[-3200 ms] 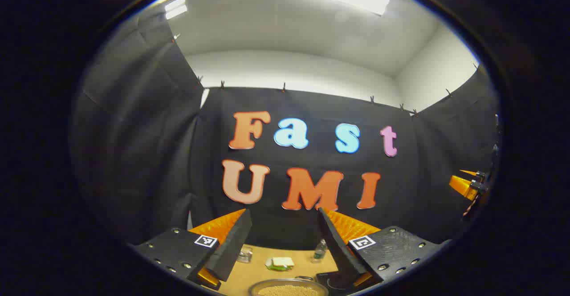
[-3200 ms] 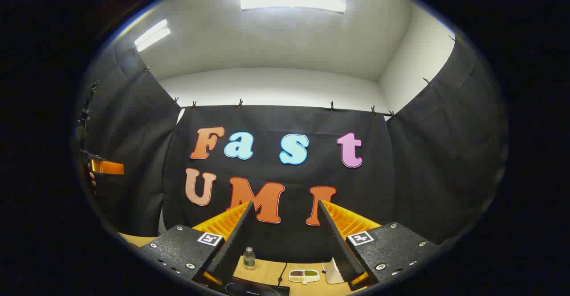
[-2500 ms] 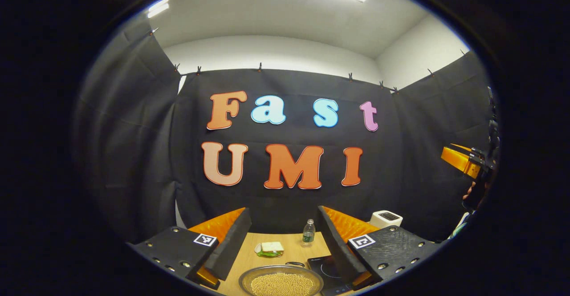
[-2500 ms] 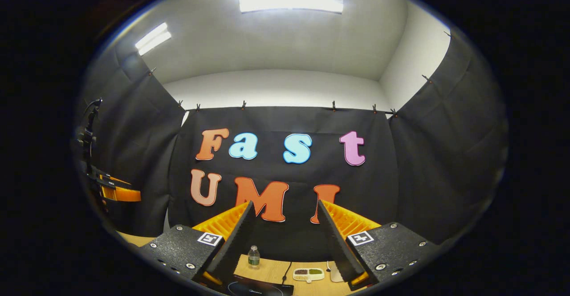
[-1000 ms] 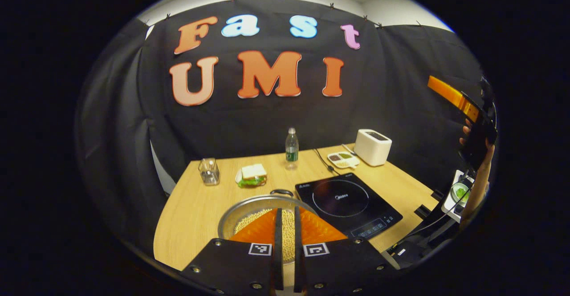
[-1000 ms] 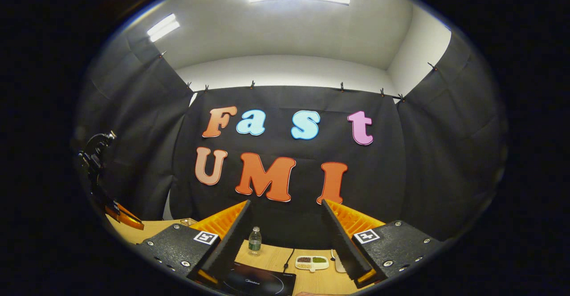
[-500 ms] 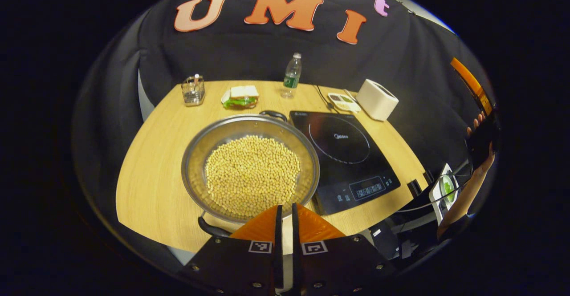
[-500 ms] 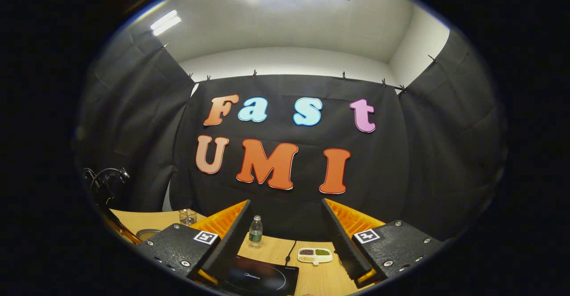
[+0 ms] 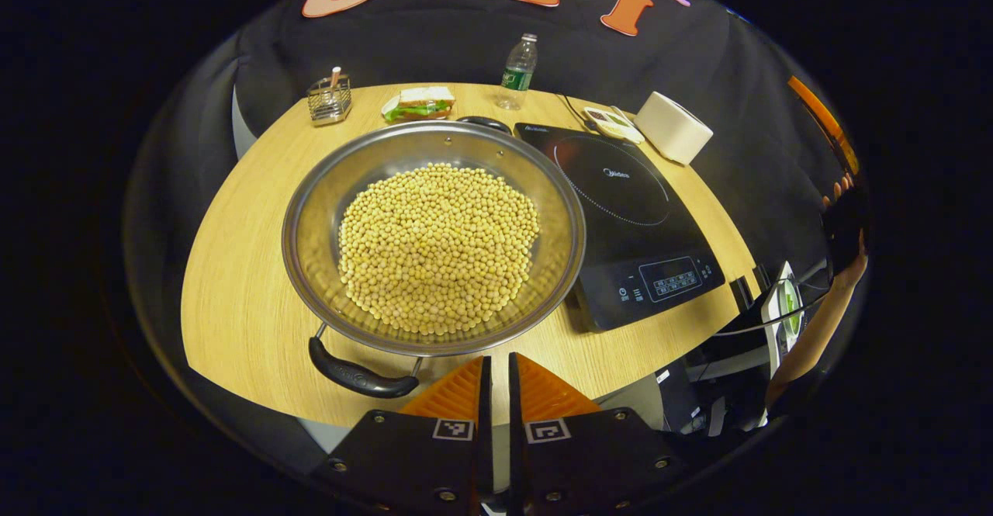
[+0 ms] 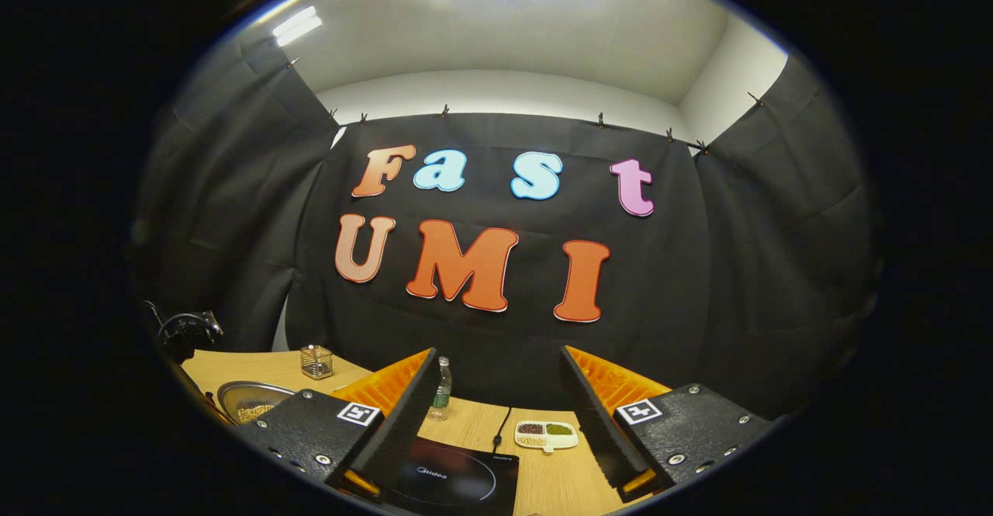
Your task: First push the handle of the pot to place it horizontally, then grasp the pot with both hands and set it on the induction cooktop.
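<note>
The left gripper (image 9: 495, 368), fingers together, is poised just beside the pot (image 9: 433, 237) handle (image 9: 361, 377). The handle should be pushed sideways, low and gently. The right gripper (image 10: 496, 407) is held apart.

In the right gripper view, the pot (image 10: 250, 399) sits far left of the tongs' fingers, its near side hidden behind the left finger's mount.

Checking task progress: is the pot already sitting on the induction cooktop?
No, the pot rests on the wooden table beside the induction cooktop, whose surface is bare.
</note>
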`<action>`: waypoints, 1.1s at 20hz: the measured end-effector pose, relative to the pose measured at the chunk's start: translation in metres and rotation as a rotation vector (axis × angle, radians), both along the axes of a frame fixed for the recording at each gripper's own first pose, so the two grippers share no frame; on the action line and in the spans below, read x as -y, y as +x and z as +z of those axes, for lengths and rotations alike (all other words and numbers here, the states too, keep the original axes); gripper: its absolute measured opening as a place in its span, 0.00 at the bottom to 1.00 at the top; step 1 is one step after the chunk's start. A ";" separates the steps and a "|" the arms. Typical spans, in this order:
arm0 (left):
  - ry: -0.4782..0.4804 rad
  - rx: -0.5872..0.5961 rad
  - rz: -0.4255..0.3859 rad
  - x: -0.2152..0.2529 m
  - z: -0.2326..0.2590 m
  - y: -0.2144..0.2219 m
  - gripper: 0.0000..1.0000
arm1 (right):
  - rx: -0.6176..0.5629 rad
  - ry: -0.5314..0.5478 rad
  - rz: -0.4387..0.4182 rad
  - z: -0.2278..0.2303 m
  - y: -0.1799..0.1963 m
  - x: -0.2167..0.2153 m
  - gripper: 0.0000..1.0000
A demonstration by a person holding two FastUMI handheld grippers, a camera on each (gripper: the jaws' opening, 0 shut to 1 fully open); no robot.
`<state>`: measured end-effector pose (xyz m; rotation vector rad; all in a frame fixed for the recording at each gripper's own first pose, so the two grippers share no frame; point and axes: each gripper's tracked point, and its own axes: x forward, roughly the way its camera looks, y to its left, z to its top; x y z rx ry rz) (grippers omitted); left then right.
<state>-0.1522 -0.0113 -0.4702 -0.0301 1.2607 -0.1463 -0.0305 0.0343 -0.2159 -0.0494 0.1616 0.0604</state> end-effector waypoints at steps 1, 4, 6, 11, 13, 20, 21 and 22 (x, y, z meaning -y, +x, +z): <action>0.010 -0.007 0.010 -0.006 -0.004 0.002 0.10 | -0.004 -0.003 -0.001 -0.003 0.000 0.000 0.95; 0.024 -0.026 0.062 -0.021 -0.012 0.005 0.10 | -0.022 -0.008 0.000 -0.013 0.000 -0.003 0.95; 0.004 -0.038 0.079 -0.022 -0.014 0.005 0.07 | -0.031 -0.008 -0.008 -0.019 0.001 -0.003 0.95; 0.057 -0.027 0.055 -0.037 -0.013 0.003 0.01 | -0.077 0.034 -0.002 -0.039 0.005 -0.013 0.95; 0.068 -0.026 0.057 -0.043 -0.011 0.000 0.01 | -0.094 0.080 0.014 -0.046 0.006 -0.021 0.96; 0.149 -0.007 0.063 -0.075 -0.006 0.003 0.02 | -0.145 0.181 0.040 -0.065 0.010 -0.039 0.95; 0.162 -0.006 0.067 -0.080 -0.004 0.004 0.02 | -0.151 0.177 0.043 -0.067 0.010 -0.042 0.95; 0.175 -0.002 0.072 -0.086 -0.005 0.007 0.01 | -0.158 0.171 0.050 -0.070 0.010 -0.047 0.95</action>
